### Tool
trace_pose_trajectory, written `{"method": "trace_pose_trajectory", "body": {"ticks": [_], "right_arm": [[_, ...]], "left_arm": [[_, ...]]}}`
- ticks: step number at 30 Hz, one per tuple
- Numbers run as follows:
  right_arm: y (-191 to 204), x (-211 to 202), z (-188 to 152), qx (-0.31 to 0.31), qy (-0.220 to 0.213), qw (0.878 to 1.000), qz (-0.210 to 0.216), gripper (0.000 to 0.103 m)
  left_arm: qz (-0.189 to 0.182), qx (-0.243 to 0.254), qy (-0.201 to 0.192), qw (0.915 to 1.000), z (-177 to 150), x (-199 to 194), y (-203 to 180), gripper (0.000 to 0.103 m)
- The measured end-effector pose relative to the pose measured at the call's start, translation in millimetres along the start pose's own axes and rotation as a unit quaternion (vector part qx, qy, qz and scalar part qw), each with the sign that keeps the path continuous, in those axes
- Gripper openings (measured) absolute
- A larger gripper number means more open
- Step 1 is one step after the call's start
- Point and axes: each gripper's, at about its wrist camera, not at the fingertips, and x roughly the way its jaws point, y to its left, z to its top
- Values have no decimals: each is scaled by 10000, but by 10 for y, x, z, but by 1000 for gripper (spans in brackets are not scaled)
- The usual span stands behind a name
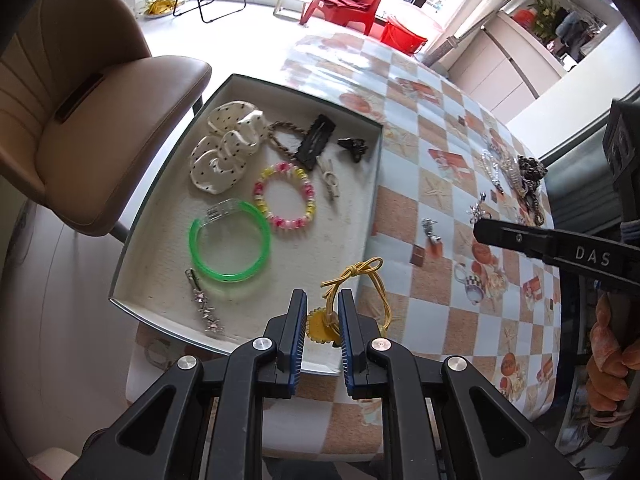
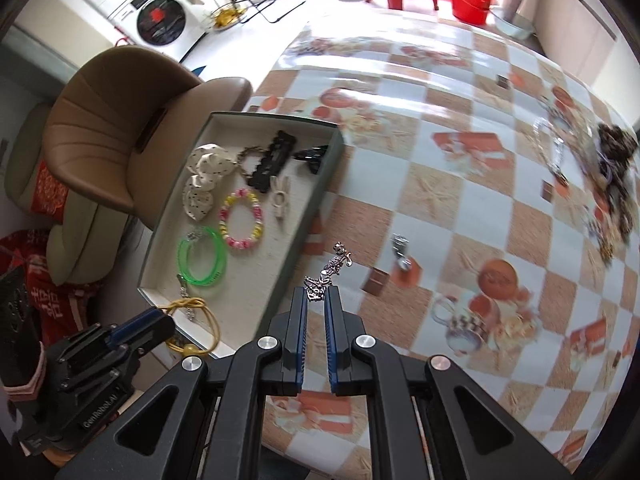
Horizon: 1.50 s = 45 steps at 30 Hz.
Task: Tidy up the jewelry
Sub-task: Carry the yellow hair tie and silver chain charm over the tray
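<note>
step: both loading the tray (image 1: 372, 184) | left gripper (image 1: 322, 300) pinches yellow band (image 1: 352, 280) over tray's near corner | right gripper (image 2: 315, 300) clamps silver charm (image 2: 328, 272), seemingly above table | next: release inside the tray

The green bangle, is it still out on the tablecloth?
No, the green bangle lies inside the white tray, beside the pink and yellow bead bracelet.
</note>
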Motion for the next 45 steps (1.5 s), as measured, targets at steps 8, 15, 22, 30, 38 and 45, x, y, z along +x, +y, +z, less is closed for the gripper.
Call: {"method": "trace_pose_trajectory", "body": {"ticks": [8, 15, 22, 30, 38, 45], "right_arm": [[265, 273, 192, -265, 186, 9995, 53, 9], [397, 528, 323, -405, 367, 9985, 83, 9], [442, 773, 443, -432, 529, 9974, 219, 9], [535, 1099, 547, -611, 750, 9951, 202, 9], [572, 1408, 505, -648, 1065, 9922, 57, 9], [572, 1561, 477, -621, 1180, 9911, -11, 10]], "left_arm": [[20, -13, 232, 9997, 31, 237, 140, 19], [80, 47, 438, 9990, 16, 472, 187, 19], [179, 67, 575, 9982, -7, 650, 228, 19], [382, 121, 685, 9968, -65, 818, 225, 19], [705, 233, 777, 9942, -132, 953, 188, 19], [831, 229, 826, 9928, -183, 985, 193, 20]]}}
